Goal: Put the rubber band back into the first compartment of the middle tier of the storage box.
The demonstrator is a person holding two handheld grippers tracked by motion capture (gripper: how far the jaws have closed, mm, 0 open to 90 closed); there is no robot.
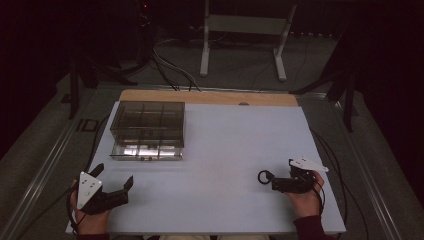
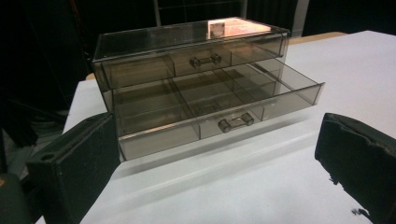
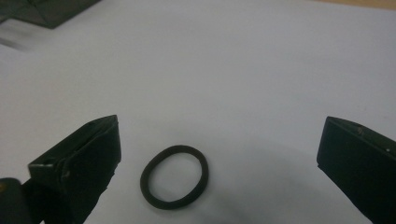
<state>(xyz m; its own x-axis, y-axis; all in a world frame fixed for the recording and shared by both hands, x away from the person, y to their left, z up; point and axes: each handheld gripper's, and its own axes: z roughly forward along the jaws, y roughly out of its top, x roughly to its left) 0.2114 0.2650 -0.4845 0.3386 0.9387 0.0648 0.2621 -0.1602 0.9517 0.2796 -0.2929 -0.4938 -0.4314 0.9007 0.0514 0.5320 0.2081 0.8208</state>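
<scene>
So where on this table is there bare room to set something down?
The widest free patch is the white table between the smoky two-drawer organizer at far left and the right edge. Another lies between the left hand-held gripper and the black ring. It is tight in front of the open lower drawer, and around the ring by the right hand-held gripper.

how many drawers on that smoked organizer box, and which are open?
2. The upper drawer sits pushed in under the lid. The lower drawer is pulled out toward the left claw, showing empty divided compartments. Both have small clear handles.
</scene>
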